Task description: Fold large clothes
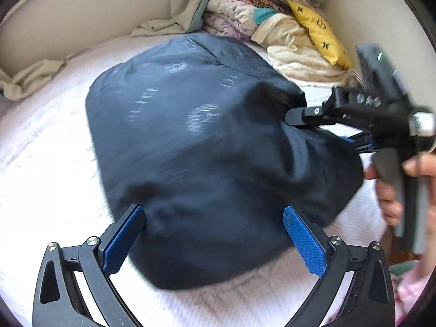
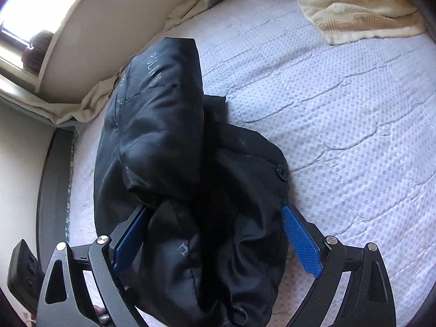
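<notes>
The jacket [image 1: 207, 158] is dark navy, puffy and quilted, with faint pale lettering and crests printed on its shiny cloth; it lies bundled on the white textured mattress [image 2: 340, 114], one padded flap folded over the rest, and a black button [image 2: 282, 169] shows on its right edge in the right wrist view. The left gripper [image 1: 214, 231] hangs over the near end of the bundle with its blue pads [image 1: 303, 241] spread wide, the cloth showing between them but not pinched. The right gripper [image 2: 215, 237] likewise stands wide apart over the jacket's near end, the fabric bulging between its fingers; whether the left pad touches the cloth I cannot tell. In the left wrist view that gripper sits at the jacket's right edge, a hand [image 1: 392, 188] on its handle. A pile of folded linens [image 1: 272, 27] lies beyond the jacket.
</notes>
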`<state>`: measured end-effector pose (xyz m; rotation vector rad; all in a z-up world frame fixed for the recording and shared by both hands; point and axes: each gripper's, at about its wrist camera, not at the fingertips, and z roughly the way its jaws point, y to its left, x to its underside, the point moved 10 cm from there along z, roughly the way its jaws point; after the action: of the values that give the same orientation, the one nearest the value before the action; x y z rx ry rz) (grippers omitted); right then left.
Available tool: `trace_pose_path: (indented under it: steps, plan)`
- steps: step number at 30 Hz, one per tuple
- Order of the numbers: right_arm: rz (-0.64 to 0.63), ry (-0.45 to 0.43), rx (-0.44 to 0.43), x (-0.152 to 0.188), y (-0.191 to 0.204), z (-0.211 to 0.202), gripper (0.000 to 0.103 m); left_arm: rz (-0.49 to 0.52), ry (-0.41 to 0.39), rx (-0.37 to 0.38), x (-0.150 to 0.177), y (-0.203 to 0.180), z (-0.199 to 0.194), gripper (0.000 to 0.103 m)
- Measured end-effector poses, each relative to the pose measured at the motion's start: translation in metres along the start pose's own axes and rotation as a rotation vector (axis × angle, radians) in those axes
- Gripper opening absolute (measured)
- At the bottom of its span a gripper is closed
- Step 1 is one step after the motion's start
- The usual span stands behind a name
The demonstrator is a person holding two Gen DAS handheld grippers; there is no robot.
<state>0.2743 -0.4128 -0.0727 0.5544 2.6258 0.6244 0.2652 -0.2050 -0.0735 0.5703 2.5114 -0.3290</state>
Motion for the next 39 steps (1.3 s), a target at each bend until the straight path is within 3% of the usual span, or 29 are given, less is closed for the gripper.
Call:
trace_pose_path:
  steps: [5,10,19,26,32,36,39]
  plan:
    - [0.0,0.005,-0.01,0.0,0.001,0.001,0.095,-0.135,-0.03,0.094,0.004,0.048,-0.021,0.102]
    - [0.033,0.049,-0.054,0.001,0.0,0.017,0.096,-0.297,-0.039,0.179,0.01,0.101,-0.016,0.102]
    - [0.08,0.098,-0.167,0.001,-0.004,0.059,0.1,-0.432,0.044,0.375,0.009,0.096,0.024,0.102]
    - [0.026,0.125,-0.228,0.003,0.003,0.074,0.1,-0.534,0.09,0.555,0.0,0.078,0.051,0.103]
    - [0.005,0.144,-0.264,0.004,0.012,0.082,0.1,-0.561,0.102,0.589,-0.007,0.07,0.063,0.103]
    - [-0.003,0.163,-0.3,0.006,0.023,0.089,0.099,-0.521,0.083,0.549,-0.012,0.065,0.055,0.095]
    - [-0.001,0.176,-0.338,0.007,0.029,0.095,0.092,-0.495,0.052,0.503,-0.012,0.069,0.045,0.09]
